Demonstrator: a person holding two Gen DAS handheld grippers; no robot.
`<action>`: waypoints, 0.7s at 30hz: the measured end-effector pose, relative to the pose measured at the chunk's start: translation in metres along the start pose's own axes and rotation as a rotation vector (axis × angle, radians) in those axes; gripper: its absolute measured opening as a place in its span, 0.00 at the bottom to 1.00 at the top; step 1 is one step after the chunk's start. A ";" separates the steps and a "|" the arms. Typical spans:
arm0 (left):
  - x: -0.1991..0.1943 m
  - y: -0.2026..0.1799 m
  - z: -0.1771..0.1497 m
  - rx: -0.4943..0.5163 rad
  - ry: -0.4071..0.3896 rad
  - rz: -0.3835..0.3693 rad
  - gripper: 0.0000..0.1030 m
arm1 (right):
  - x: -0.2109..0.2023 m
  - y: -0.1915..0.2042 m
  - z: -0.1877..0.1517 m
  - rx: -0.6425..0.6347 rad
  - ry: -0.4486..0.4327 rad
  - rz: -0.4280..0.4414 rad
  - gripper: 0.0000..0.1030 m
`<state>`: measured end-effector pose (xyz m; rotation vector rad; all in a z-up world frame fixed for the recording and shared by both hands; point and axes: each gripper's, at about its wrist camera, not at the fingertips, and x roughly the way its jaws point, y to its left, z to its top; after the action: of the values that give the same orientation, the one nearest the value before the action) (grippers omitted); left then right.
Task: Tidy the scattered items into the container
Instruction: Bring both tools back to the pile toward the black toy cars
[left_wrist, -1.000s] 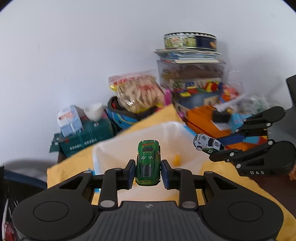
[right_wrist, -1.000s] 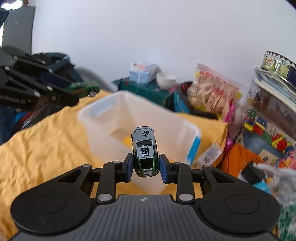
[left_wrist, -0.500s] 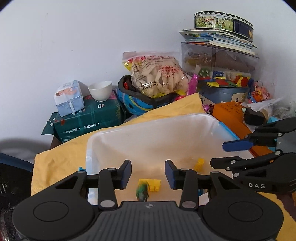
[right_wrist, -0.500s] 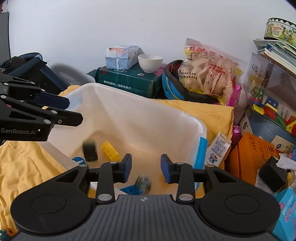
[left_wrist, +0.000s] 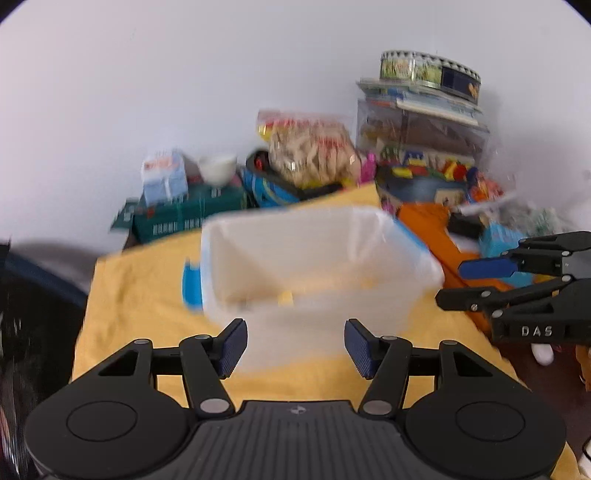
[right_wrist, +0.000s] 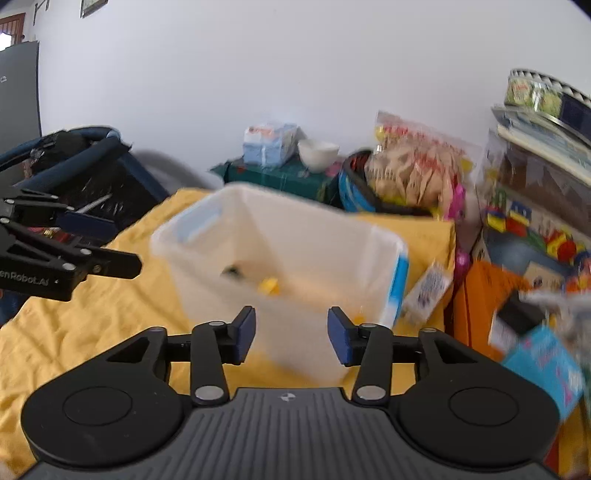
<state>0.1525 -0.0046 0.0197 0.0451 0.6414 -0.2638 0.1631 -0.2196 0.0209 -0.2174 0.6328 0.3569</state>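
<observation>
Both toy cars dropped into the container (left_wrist: 332, 236); each claw (left_wrist: 295, 345) (right_wrist: 291, 334) has just been opening, empty.

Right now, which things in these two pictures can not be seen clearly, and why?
- Items inside the plastic bin: right wrist view, motion blur; only a yellow block and a dark shape show.
- Bin floor, left wrist view: near wall and blur hide it.
- Right gripper: left wrist view, cut by edge.
- Tin label: blurred.
</observation>
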 end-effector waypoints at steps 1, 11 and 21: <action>-0.003 -0.002 -0.009 -0.005 0.021 -0.006 0.60 | -0.002 0.003 -0.008 0.007 0.018 0.008 0.47; -0.016 -0.010 -0.080 0.020 0.195 -0.043 0.60 | -0.014 0.023 -0.083 0.114 0.213 0.003 0.47; -0.022 -0.034 -0.139 0.095 0.348 -0.180 0.60 | -0.023 0.061 -0.134 0.118 0.370 0.073 0.33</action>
<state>0.0453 -0.0153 -0.0772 0.1269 0.9810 -0.4665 0.0504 -0.2101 -0.0758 -0.1485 1.0261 0.3510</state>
